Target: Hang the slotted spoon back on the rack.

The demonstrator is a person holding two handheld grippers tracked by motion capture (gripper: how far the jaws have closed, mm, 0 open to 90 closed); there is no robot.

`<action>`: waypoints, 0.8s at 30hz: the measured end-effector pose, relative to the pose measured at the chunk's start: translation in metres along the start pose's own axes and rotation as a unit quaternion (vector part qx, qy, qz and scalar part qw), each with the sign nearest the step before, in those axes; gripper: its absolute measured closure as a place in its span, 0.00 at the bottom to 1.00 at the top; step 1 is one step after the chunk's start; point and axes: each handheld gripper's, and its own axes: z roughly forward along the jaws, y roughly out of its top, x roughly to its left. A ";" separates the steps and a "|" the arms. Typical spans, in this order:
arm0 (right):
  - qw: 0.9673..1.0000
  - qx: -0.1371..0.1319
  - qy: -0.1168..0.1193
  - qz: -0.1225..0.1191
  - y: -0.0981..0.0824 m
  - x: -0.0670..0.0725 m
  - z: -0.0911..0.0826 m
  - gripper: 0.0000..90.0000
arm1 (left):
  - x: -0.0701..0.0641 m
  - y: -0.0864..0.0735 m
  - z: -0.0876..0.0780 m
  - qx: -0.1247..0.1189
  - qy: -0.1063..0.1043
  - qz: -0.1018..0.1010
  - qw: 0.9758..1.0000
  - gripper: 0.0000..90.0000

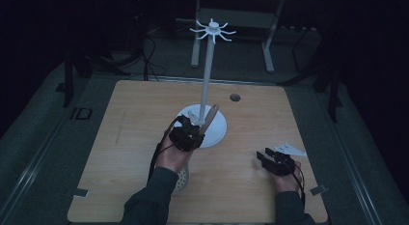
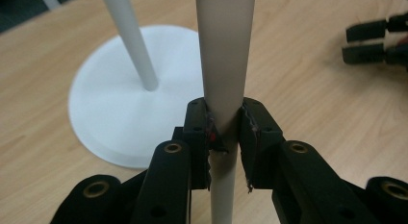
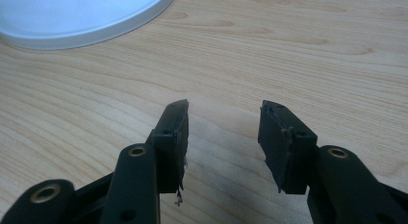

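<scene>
A white hook stand [image 1: 208, 65] rises from a round base [image 1: 217, 133] at the table's middle, with a ring of hooks [image 1: 212, 30] on top. My left gripper [image 1: 193, 128] is shut on the pale handle [image 1: 211, 114] of a utensil whose white perforated head [image 1: 182, 180] shows beside the left forearm. In the left gripper view the jaws [image 2: 224, 113] clamp that handle [image 2: 223, 51], with the stand's pole [image 2: 132, 41] and base [image 2: 110, 104] just behind. My right gripper [image 1: 264, 160] hovers open over bare wood to the right, its jaws [image 3: 223, 123] holding nothing.
The wooden table [image 1: 144, 109] has a small round hole [image 1: 235, 97] behind the stand. Tape marks sit at the near corners [image 1: 79, 192] [image 1: 318, 189]. A metal frame [image 1: 267, 41] stands on the dark floor beyond the far edge. The stand base's rim [image 3: 72, 22] lies ahead of the right gripper.
</scene>
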 end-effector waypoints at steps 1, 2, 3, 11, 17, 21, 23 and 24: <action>1.000 0.000 0.000 0.000 0.000 0.000 0.000 0.60 | 0.000 0.000 -0.002 -0.004 0.004 0.000 1.000 0.83; 1.000 0.000 0.000 0.000 0.000 0.000 0.000 0.60 | 0.000 0.000 -0.003 -0.012 0.008 -0.001 1.000 0.83; 1.000 0.000 0.000 0.000 0.000 0.000 0.000 0.60 | 0.000 0.000 -0.004 -0.016 0.011 -0.002 1.000 0.83; 1.000 0.001 0.000 0.000 0.000 0.000 0.000 0.59 | 0.004 0.001 -0.015 -0.056 0.027 -0.027 0.998 0.83; 1.000 0.002 0.000 -0.001 0.000 0.001 0.000 0.59 | 0.006 0.002 -0.019 -0.073 0.030 -0.031 0.996 0.83; 1.000 0.003 0.000 -0.003 0.000 0.001 0.000 0.59 | 0.007 0.002 -0.024 -0.095 0.039 -0.033 0.994 0.83; 1.000 0.004 0.000 -0.004 0.000 0.001 0.000 0.59 | 0.007 0.002 -0.026 -0.103 0.044 -0.037 0.993 0.83; 1.000 0.004 0.000 -0.004 0.000 0.001 0.000 0.59 | 0.008 0.002 -0.027 -0.102 0.046 -0.037 0.993 0.83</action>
